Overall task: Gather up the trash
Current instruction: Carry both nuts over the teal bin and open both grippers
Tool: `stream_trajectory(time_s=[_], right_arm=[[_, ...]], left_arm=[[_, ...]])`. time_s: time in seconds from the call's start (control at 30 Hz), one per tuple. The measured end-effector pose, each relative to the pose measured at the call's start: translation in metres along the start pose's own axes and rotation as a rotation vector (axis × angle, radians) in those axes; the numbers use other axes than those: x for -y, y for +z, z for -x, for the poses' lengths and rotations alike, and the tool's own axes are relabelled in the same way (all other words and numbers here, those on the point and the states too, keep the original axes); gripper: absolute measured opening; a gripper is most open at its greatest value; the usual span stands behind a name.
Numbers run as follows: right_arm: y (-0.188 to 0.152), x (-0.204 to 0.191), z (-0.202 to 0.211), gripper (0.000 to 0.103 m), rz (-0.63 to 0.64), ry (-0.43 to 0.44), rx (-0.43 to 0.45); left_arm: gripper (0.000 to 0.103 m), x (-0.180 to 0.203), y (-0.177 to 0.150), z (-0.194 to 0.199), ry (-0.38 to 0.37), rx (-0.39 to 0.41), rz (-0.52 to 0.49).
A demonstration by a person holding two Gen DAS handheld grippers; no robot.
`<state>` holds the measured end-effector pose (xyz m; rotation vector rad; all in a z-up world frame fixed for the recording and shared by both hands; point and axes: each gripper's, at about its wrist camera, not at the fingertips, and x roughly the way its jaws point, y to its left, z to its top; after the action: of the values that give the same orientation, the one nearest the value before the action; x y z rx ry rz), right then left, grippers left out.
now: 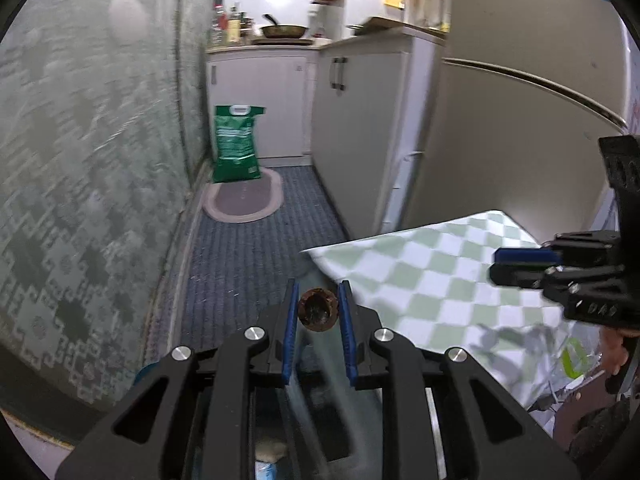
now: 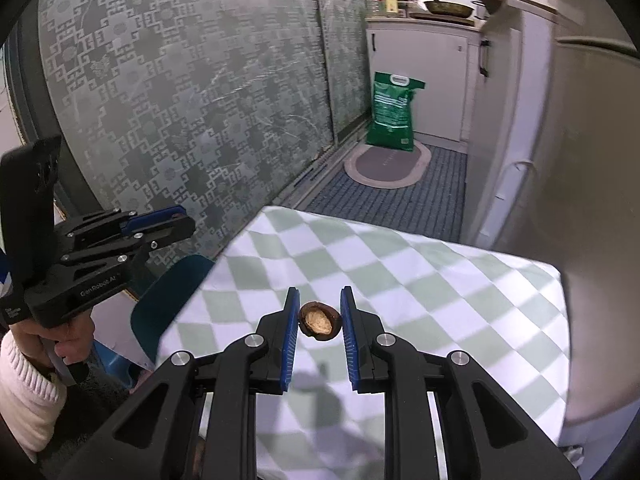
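Observation:
My left gripper (image 1: 319,310) is shut on a brown nut shell half (image 1: 318,310), hollow side facing the camera, held beyond the left edge of the table with the green-and-white checked cloth (image 1: 440,276). My right gripper (image 2: 320,320) is shut on another brown shell half (image 2: 319,320) with a pale inside, held above the checked cloth (image 2: 400,280). The right gripper shows at the right in the left wrist view (image 1: 520,266). The left gripper shows at the left in the right wrist view (image 2: 160,222).
A narrow kitchen aisle with blue carpet (image 1: 248,256) and an oval mat (image 1: 244,200). A green bag (image 1: 236,142) stands by white cabinets (image 1: 360,120). A patterned glass sliding door (image 2: 180,100) lines the left side. A fridge (image 1: 500,140) stands behind the table. A blue chair (image 2: 168,300) is beside the table.

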<state>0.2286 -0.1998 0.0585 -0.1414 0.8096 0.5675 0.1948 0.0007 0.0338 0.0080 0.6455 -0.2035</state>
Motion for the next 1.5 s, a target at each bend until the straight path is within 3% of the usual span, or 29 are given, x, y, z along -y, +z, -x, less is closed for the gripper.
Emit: stream_trajectory(time_s=[0.33, 0.5, 0.8, 1.0, 1.33, 1.5], right_arm=[[0.028, -0.062, -0.025, 0.02, 0.06, 0.058, -0.015], [0.039, -0.097, -0.044, 0.02, 0.102, 0.079, -0.034], [0.042, -0.136, -0.079, 0.021, 0.123, 0.108, -0.089], [0.042, -0.157, -0.105, 0.021, 0.121, 0.131, -0.138], [0.038, -0.192, -0.133, 0.021, 0.154, 0.15, -0.2], [0.025, -0.203, -0.156, 0.021, 0.164, 0.132, -0.252]], left_arm=[[0.021, -0.078, -0.044, 0.007, 0.072, -0.078, 0.096], [0.021, -0.099, -0.071, 0.004, 0.089, -0.134, 0.116], [0.021, -0.126, -0.136, -0.03, 0.107, -0.311, 0.114], [0.021, -0.144, -0.157, -0.051, 0.105, -0.392, 0.155], [0.025, -0.163, -0.175, -0.056, 0.093, -0.447, 0.195], [0.03, -0.17, -0.169, -0.044, 0.098, -0.395, 0.2]])
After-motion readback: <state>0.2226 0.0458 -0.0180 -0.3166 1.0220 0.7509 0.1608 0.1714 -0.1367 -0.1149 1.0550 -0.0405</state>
